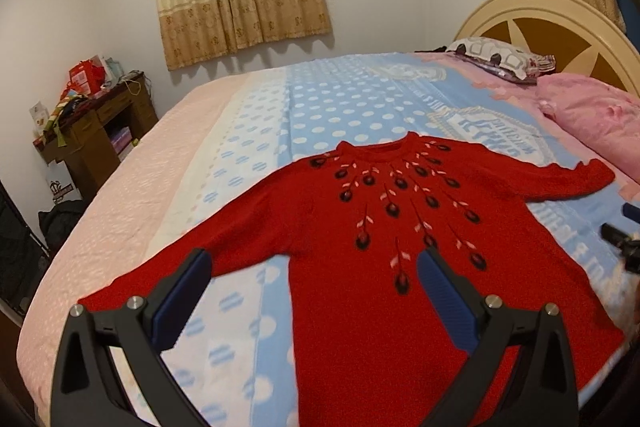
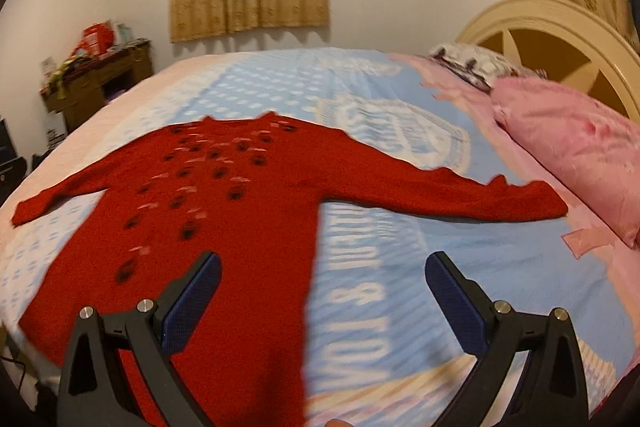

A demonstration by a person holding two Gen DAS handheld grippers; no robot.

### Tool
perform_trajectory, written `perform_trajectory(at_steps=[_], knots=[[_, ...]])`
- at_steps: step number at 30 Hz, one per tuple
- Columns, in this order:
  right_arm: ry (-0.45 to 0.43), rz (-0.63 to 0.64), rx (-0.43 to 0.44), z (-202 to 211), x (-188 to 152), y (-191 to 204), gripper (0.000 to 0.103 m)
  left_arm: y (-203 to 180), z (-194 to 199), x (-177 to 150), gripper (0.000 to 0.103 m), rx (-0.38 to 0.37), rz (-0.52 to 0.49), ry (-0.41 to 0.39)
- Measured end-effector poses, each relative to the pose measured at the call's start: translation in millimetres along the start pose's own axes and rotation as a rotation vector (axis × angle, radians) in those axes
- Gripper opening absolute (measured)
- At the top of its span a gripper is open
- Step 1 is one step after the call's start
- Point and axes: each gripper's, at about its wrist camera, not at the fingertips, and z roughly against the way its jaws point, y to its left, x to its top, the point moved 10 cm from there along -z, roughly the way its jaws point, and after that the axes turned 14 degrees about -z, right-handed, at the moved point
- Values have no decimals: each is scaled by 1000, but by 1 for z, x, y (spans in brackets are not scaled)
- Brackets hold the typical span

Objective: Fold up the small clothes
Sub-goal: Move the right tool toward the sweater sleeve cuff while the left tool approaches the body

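- Lying flat on the bed (image 1: 360,99), front up, the red sweater (image 1: 400,227) has both sleeves spread wide — nothing folded yet.
- Left hand-held gripper (image 1: 316,267) hovers spread over the left sleeve and hem; right hand-held gripper (image 2: 322,269) hangs spread near the right armpit, gripping nothing.
- Likely best: pinch a cuff — carry each sleeve (image 2: 460,195) straight across the chest, smoothing wrinkles.

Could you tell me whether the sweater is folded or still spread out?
Spread out. The sweater lies flat, front up, on the bed, both sleeves stretched sideways, no fold visible.
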Motion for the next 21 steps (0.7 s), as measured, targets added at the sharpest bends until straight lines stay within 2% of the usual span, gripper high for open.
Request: perform_trajectory(at_steps=[5, 8, 10, 12, 18, 21], knots=[[17, -107, -57, -23, 27, -62, 102, -2, -48, 7, 103, -12, 6, 39], [18, -191, -118, -36, 46, -113, 101, -1, -73, 3, 103, -17, 21, 75], [23, -238, -146, -41, 54, -140, 95, 2, -85, 0, 103, -15, 36, 86], [34, -295, -186, -51, 65, -176, 80, 5, -96, -3, 103, 2, 44, 97], [30, -472, -292, -65, 89, -271, 78, 10, -120, -15, 103, 2, 74, 133], [48, -559, -329, -75, 94, -312, 68, 10, -127, -19, 103, -8, 95, 142]])
